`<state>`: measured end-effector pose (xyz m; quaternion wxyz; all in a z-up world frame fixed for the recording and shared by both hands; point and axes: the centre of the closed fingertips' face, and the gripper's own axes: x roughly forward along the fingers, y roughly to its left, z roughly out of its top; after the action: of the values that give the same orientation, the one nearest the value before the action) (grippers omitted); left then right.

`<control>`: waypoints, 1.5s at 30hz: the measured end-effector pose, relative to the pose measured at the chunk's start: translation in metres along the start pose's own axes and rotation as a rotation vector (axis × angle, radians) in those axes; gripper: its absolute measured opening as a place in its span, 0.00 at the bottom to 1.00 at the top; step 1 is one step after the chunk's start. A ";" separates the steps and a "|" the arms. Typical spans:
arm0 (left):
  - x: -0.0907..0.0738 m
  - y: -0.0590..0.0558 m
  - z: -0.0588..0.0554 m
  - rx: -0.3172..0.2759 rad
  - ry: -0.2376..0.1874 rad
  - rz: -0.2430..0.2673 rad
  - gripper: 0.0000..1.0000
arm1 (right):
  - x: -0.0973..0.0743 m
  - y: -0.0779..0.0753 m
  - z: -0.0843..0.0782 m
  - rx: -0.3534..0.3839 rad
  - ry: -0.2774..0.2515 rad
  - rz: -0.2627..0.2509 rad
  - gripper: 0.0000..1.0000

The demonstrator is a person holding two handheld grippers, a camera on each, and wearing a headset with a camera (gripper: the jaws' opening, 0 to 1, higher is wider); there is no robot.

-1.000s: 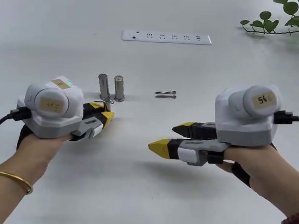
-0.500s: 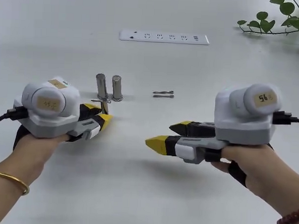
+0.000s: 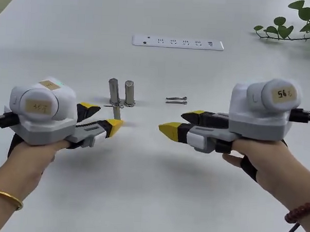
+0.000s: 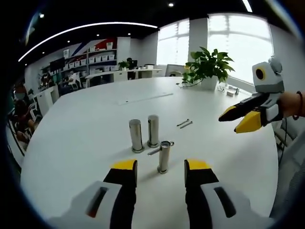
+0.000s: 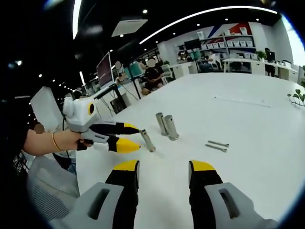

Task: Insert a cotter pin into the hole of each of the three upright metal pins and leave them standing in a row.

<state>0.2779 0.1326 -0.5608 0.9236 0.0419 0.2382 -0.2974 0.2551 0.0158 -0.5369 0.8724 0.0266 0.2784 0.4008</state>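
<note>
Head view: 3 metal pins (image 3: 114,90) upright, 2 side by side, 3rd pin (image 3: 117,112) at their 6 o'clock. 2 loose cotter pins (image 3: 176,100) at their 3. Left gripper (image 3: 106,117) jaws apart, tips beside 3rd pin; right gripper (image 3: 172,122) jaws apart. Power strip (image 3: 177,43) at 12, plant (image 3: 293,24) at 2.

Left gripper view: 1 fitted cotter pin (image 4: 153,151) crosses 3rd pin's top.

Right gripper view: left gripper at 9, touching 3rd pin.

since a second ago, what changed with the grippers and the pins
The left gripper has opened and let go of the near pin, which now stands free with a cotter pin through its top. The right gripper, open as before, has moved forward toward the two loose cotter pins. The other two pins and the loose cotter pins stayed put.
</note>
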 end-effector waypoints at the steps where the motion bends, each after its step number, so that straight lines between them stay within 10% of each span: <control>1: -0.003 -0.001 0.002 -0.002 -0.008 0.001 0.40 | 0.002 -0.001 0.004 -0.012 -0.005 -0.001 0.37; 21: -0.050 -0.017 0.014 -0.039 -0.059 0.033 0.64 | 0.066 -0.019 0.047 -0.138 -0.057 -0.011 0.31; 45: -0.062 -0.028 0.012 -0.009 -0.089 0.049 0.82 | 0.134 -0.023 0.032 -0.131 -0.027 0.004 0.17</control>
<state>0.2230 0.1395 -0.5194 0.9405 0.0304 0.1969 -0.2753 0.3568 0.1016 -0.5787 0.8751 -0.0244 0.2398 0.4196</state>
